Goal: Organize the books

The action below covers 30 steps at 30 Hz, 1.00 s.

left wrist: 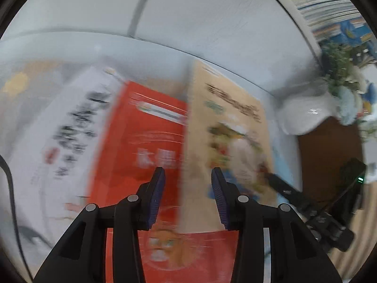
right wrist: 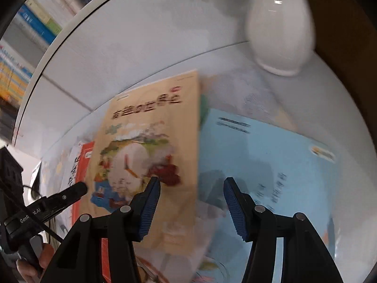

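Note:
Several books lie overlapping on a white surface. In the left wrist view, a white book [left wrist: 70, 129] with black calligraphy lies at the left, a red book [left wrist: 141, 141] in the middle and a tan picture book [left wrist: 226, 129] partly on the red one. My left gripper [left wrist: 188, 184] hovers open above the seam between red and tan, holding nothing. The right wrist view shows the tan picture book [right wrist: 150, 141] beside a light blue book [right wrist: 271, 165], with my right gripper [right wrist: 192, 193] open and empty above their shared edge. Everything is motion-blurred.
A white vase [right wrist: 280, 30] with a plant stands at the far end of the books, also visible as the vase [left wrist: 304, 113]. A bookshelf [right wrist: 28, 47] full of books rises behind the white wall. A black cable [left wrist: 9, 188] trails at the left.

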Each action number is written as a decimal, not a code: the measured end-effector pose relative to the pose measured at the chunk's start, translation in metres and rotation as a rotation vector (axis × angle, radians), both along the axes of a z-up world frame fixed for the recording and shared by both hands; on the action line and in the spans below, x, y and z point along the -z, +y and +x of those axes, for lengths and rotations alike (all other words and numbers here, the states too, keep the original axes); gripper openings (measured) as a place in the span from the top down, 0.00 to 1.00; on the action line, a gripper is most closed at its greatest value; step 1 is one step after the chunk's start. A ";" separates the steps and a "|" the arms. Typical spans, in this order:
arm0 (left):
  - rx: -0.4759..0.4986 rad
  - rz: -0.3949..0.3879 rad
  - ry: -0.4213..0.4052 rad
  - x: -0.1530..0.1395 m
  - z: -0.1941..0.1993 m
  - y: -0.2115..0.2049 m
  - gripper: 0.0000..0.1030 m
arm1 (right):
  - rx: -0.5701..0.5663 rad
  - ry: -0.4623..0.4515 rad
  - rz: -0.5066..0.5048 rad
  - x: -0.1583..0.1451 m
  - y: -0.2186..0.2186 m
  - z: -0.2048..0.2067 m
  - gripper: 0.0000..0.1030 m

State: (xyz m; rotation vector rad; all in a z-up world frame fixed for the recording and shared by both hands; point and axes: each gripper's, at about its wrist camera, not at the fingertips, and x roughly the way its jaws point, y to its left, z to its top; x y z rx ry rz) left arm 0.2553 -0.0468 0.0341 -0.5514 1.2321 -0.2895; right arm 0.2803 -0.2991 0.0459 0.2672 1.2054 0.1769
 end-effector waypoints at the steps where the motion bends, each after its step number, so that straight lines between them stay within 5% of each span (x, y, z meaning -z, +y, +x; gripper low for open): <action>1: 0.016 -0.027 0.012 0.001 0.001 -0.003 0.62 | -0.026 0.005 0.013 0.000 0.005 0.002 0.46; 5: 0.082 0.071 -0.063 -0.020 -0.022 -0.016 0.62 | -0.119 -0.002 -0.085 -0.006 0.026 -0.005 0.44; 11: 0.132 0.073 -0.088 -0.041 -0.109 0.000 0.62 | -0.150 0.013 -0.019 -0.033 0.027 -0.069 0.43; 20: 0.074 -0.029 0.125 -0.004 -0.288 0.048 0.62 | -0.290 0.162 0.062 -0.015 0.056 -0.239 0.43; 24: 0.029 -0.060 0.148 0.005 -0.324 0.064 0.63 | -0.307 0.185 0.038 -0.002 0.066 -0.280 0.44; 27: 0.021 -0.021 0.123 -0.001 -0.330 0.073 0.63 | -0.293 0.160 0.014 -0.005 0.065 -0.288 0.56; 30: 0.054 -0.010 0.131 0.004 -0.333 0.067 0.63 | -0.196 0.095 -0.098 -0.010 0.054 -0.307 0.57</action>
